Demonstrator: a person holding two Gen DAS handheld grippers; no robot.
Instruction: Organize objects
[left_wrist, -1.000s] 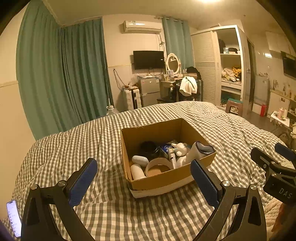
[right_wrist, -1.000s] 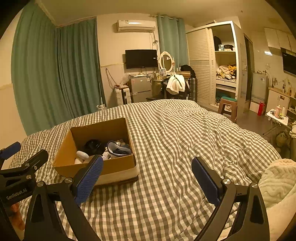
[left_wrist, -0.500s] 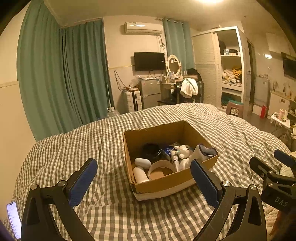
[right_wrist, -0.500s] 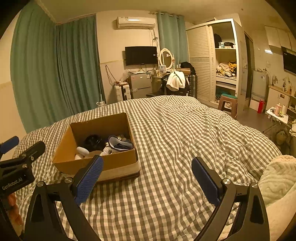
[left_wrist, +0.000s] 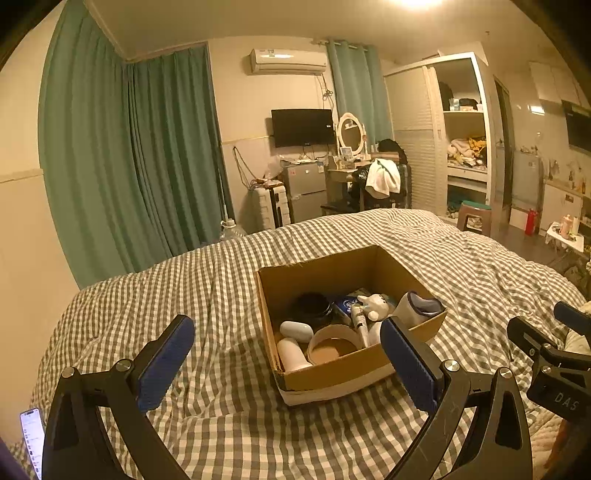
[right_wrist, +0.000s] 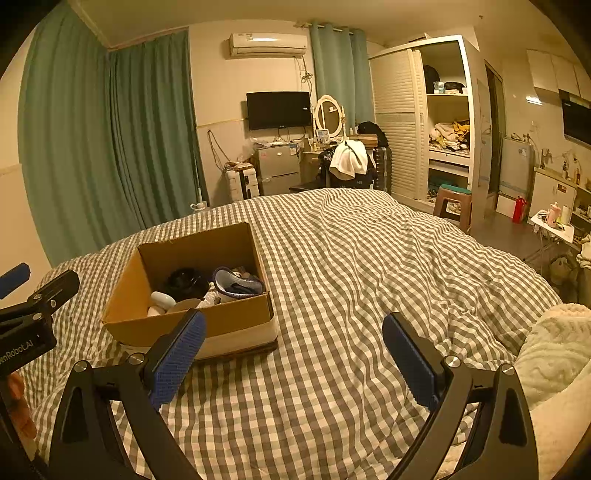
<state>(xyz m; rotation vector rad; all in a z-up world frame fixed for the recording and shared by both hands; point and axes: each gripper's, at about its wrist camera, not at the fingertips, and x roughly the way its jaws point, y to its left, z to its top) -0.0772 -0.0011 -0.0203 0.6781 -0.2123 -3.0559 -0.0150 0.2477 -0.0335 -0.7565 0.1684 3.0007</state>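
Grey-and-white checked quilt (right_wrist: 351, 295) spread across a wide bed, filling most of both views. Near its middle, an open brown cardboard box (left_wrist: 332, 373) resting on the fabric, flaps absent or folded away, cannot tell which. Inside the box, crowded together: grey-and-white padded cuff-like item (left_wrist: 419, 308) leaning at the right wall; brown cardboard tape roll (left_wrist: 332, 345) lying flat at the front; round black lidded jar (left_wrist: 310, 306) toward the back; white cylindrical bottle (left_wrist: 291, 356) at the front left corner; white oval case (left_wrist: 296, 328) just behind it; small white animal figurine (left_wrist: 375, 304) near the middle; thin white tube (left_wrist: 359, 319) beside the figurine. No loose items visible on the quilt around the box.

Left gripper (left_wrist: 286, 363), black frame with blue padded fingers, spread wide, holding nothing, hovering short of the box's front. Right gripper (right_wrist: 293, 360), same build, likewise spread wide and empty, over bare quilt to the right of the box.

Fits either items gathered into the box already, or items waiting to be taken out and sorted. Not settled from these views, so no next move named.
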